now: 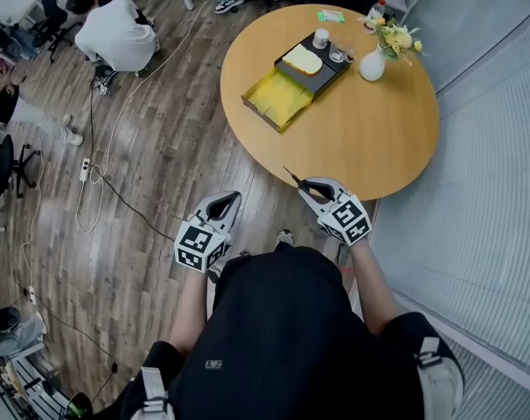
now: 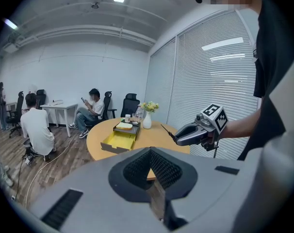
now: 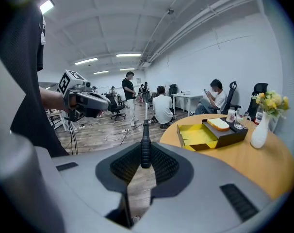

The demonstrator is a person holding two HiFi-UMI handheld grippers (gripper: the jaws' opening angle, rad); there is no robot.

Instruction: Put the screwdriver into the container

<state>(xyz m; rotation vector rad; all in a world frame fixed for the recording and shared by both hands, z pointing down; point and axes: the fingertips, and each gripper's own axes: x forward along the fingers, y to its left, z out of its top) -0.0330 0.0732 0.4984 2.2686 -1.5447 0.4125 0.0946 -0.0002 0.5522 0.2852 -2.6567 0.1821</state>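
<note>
"Screwdriver (image 3: 145, 141): where is it noted?"

"Clamped in the right gripper (image 1: 309, 186). The black handle is pinched between the two ribbed pads, and the thin shaft is pointed away from the jaws, toward the far left. It is held just at the near edge of the round wooden table (image 1: 370, 138)."

"And the left gripper (image 1: 226, 204)?"

"Held off the table, to the left of the right one, above the plank floor (image 1: 151, 173). Its jaws are drawn together at the tips and nothing is caught between them."

"Container location?"

"A yellow open container (image 1: 278, 99) is seen on the far left part of the table, well apart from the screwdriver. Nothing can be made out inside it. A black tray (image 1: 331, 73) is set touching its far side, with a pale slab (image 1: 302, 59) laid on the tray."

"Other items recorded?"

"A white vase (image 1: 373, 65) with yellow flowers is placed to the right of the tray. A seated person in a white top (image 1: 116, 33) is seen on the floor side, far left, with cables trailed across the planks."
</note>
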